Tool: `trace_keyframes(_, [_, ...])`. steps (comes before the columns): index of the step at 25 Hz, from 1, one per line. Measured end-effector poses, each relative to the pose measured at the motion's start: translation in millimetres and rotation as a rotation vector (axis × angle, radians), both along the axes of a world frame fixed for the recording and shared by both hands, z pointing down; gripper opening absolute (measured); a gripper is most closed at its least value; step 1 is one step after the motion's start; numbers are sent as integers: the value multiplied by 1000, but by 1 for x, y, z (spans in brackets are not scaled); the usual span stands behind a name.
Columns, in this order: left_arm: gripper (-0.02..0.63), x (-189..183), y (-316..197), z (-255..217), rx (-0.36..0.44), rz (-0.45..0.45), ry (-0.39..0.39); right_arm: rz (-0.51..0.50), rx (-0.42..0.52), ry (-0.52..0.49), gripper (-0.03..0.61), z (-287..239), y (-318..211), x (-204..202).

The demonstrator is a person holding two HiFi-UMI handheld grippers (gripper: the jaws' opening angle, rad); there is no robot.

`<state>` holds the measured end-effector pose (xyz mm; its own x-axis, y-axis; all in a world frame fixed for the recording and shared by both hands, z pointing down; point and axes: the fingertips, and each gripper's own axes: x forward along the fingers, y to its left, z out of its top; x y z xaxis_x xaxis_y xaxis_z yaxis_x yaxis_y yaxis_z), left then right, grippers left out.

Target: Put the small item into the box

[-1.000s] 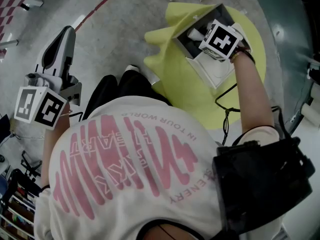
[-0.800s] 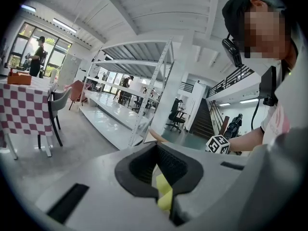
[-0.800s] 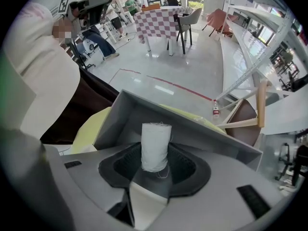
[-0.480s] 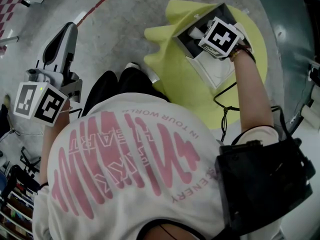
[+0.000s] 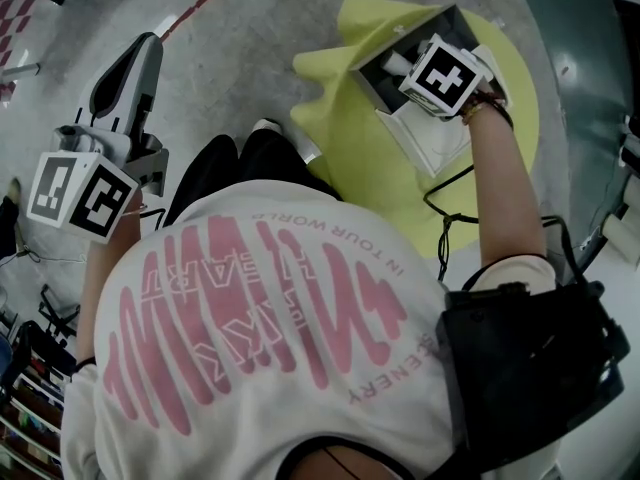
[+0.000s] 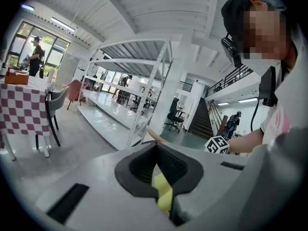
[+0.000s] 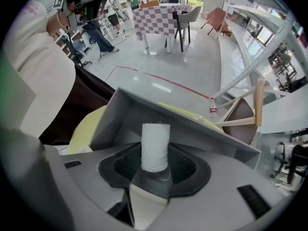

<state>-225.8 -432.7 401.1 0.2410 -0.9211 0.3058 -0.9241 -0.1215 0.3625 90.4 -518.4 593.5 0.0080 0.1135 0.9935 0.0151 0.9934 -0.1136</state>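
Grippers checked left to right. Left gripper [image 6: 156, 166], grey moulded plastic with black ribbed pads, is held out over the floor well apart from the work. Its jaws meet at the tips and hold nothing. Only a slim slit behind the tips shows yellow beyond.

Right gripper [image 7: 155, 166] points down, its jaws clamped on the small white cylindrical roll [image 7: 155, 146]. The roll stands upright between the pads. Its surface is fibrous and wound, with a few loose threads hanging at the lower end. It sits over the open grey box [image 7: 126, 113], which has flat, smooth, card-like walls. Whether the roll is below the rim cannot be told.

The box rests on a crumpled yellow cloth [image 5: 345, 143] spread on the polished grey floor [image 5: 230, 58], which carries a red painted line [image 5: 200, 8]. The room holds a table with a red-and-white checked cover [image 7: 156, 17] and white metal shelving [image 6: 137, 76].
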Motion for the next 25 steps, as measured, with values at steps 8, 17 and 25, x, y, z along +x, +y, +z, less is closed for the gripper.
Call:
trace_keyframes(8, [6, 4, -2, -1, 2, 22, 6, 6, 25, 15, 184, -3, 0, 0])
trace_keyframes(17, [6, -5, 3, -5, 14, 2, -6, 29, 18, 10, 213, -1, 0, -1])
trace_keyframes(25, [6, -7, 4, -6, 14, -2, 1, 42, 42, 4, 224, -1, -1, -1])
